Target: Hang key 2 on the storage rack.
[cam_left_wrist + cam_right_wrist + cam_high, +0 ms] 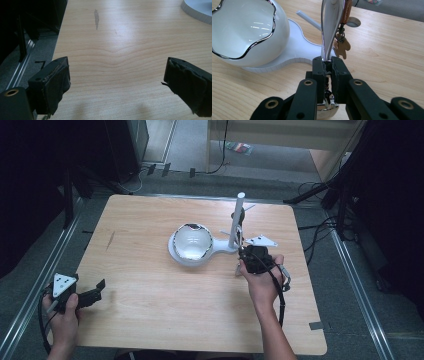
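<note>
My right gripper (329, 62) is shut on a shiny chrome spoon-like piece (329, 30) that rises from between its jaws. A brown strap with a small gingerbread-man charm (342, 47) hangs from the piece. Seen from the high view, the right gripper (252, 257) sits just in front of a white upright pole (236, 220). The pole stands on a white base (220, 247). A chrome-rimmed white bowl (192, 242) (244, 30) rests on that base to the left. My left gripper (95, 292) (117, 75) is open over the table's front left edge, holding nothing.
The wooden table (150, 295) is bare around the left gripper, apart from a dark streak (96, 18). Metal rails (30, 290) run along both sides of the table. Dark stands and cables (325, 195) crowd the floor at the back.
</note>
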`<state>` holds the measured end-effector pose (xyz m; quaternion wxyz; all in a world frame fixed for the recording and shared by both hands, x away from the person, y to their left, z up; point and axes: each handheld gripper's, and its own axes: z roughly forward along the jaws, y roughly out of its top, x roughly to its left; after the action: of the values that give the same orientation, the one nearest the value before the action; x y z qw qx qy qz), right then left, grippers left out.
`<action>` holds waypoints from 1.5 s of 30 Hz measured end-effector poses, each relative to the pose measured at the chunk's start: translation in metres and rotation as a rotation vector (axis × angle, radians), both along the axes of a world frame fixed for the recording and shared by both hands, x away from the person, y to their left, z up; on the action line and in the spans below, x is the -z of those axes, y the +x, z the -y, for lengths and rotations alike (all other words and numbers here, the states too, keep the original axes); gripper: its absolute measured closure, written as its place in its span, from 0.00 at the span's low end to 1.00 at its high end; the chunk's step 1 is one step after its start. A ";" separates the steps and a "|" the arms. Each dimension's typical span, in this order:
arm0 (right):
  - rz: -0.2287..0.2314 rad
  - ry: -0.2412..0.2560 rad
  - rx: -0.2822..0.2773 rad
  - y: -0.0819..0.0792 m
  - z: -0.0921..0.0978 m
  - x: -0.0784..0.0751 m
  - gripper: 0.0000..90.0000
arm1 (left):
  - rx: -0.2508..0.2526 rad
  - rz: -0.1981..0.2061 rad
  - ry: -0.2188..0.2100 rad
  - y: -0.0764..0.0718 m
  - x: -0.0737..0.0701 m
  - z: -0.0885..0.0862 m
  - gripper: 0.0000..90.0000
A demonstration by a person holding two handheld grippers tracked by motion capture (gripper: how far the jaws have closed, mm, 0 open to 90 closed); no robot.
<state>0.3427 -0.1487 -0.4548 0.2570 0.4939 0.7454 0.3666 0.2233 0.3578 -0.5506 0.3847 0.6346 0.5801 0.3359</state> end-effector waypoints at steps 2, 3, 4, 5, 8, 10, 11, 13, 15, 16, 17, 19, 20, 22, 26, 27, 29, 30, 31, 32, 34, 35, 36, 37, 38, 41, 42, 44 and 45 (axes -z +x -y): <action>-0.005 -0.009 0.001 0.002 -0.002 0.002 0.92 | 0.000 -0.001 0.000 0.000 0.000 0.000 0.08; -0.011 -0.016 -0.002 0.003 -0.003 0.003 0.92 | 0.000 0.000 0.000 0.000 0.000 0.000 0.08; -0.010 -0.021 -0.003 0.004 -0.003 0.005 0.92 | 0.000 -0.001 0.000 0.000 0.000 0.000 0.08; -0.010 -0.027 -0.004 0.005 -0.003 0.005 0.92 | 0.000 -0.001 0.000 0.000 0.000 0.000 0.08; -0.003 -0.026 -0.009 0.008 -0.002 0.007 0.92 | 0.000 -0.002 0.000 0.000 0.000 0.000 0.08; -0.006 -0.029 -0.013 0.009 -0.002 0.008 0.91 | -0.001 -0.003 0.001 0.000 0.000 0.000 0.08; -0.009 -0.027 -0.015 0.010 -0.001 0.008 0.91 | -0.001 -0.002 0.001 0.000 0.000 0.000 0.08; -0.016 -0.023 -0.014 0.012 -0.001 0.010 0.91 | -0.001 -0.002 0.003 0.000 0.000 0.000 0.08; -0.020 -0.014 -0.013 0.015 -0.001 0.012 0.91 | -0.001 -0.002 0.003 0.000 0.000 0.000 0.08; -0.023 -0.016 -0.008 0.017 -0.001 0.013 0.91 | -0.001 -0.002 0.003 0.000 0.000 0.000 0.08; -0.025 -0.015 -0.007 0.018 -0.001 0.014 0.91 | -0.001 -0.002 0.003 0.000 0.000 0.000 0.08; -0.036 -0.011 -0.010 0.021 -0.002 0.018 0.90 | -0.001 -0.002 0.002 0.000 0.000 0.000 0.08; -0.038 -0.010 -0.013 0.022 -0.002 0.019 0.89 | -0.001 -0.003 0.000 0.000 0.000 0.000 0.08; -0.036 0.005 -0.018 0.023 -0.001 0.019 0.86 | 0.000 -0.003 0.000 0.000 0.000 0.000 0.08; -0.031 0.009 -0.015 0.022 0.000 0.018 0.86 | 0.001 -0.004 0.000 0.000 0.000 0.000 0.08; -0.030 0.008 -0.016 0.021 0.001 0.018 0.86 | 0.001 -0.004 -0.001 0.000 0.000 0.000 0.08; -0.028 0.008 -0.017 0.020 0.003 0.017 0.85 | 0.001 -0.003 -0.001 0.000 0.000 0.000 0.08; -0.027 0.011 -0.016 0.020 0.004 0.017 0.84 | 0.000 -0.003 -0.001 0.000 0.000 0.000 0.08; -0.020 0.019 -0.016 0.018 0.005 0.016 0.83 | 0.000 -0.003 0.000 0.000 0.000 0.000 0.08; -0.019 0.020 -0.018 0.018 0.006 0.016 0.82 | 0.000 -0.002 0.000 0.000 0.000 0.000 0.08; -0.017 0.024 -0.020 0.016 0.009 0.016 0.79 | -0.001 -0.002 0.001 0.000 0.000 0.000 0.08; -0.021 0.029 -0.019 0.015 0.010 0.017 0.76 | 0.000 -0.002 0.001 0.000 0.000 0.000 0.08; -0.020 0.034 -0.023 0.014 0.012 0.017 0.73 | -0.001 -0.002 0.002 0.000 0.000 0.000 0.08; -0.001 0.035 -0.027 0.013 0.015 0.018 0.70 | 0.000 -0.002 0.003 0.000 0.000 0.000 0.08; 0.015 0.032 -0.028 0.012 0.017 0.019 0.67 | 0.000 -0.003 0.004 0.000 0.000 0.000 0.08; 0.041 0.010 -0.013 0.009 0.023 0.021 0.57 | 0.000 -0.004 0.005 0.000 0.000 0.000 0.08; 0.058 0.003 -0.003 0.007 0.025 0.021 0.53 | -0.002 -0.002 0.005 0.000 0.000 0.000 0.08; 0.077 0.009 0.009 0.004 0.029 0.021 0.48 | -0.002 -0.002 0.006 0.000 0.000 0.000 0.08; 0.081 0.014 0.009 0.003 0.031 0.021 0.47 | -0.002 -0.002 0.006 0.000 0.000 0.000 0.08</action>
<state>0.3455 -0.1793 -0.4757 0.2853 0.4836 0.7297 0.3902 0.2234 0.3574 -0.5505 0.3819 0.6356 0.5798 0.3375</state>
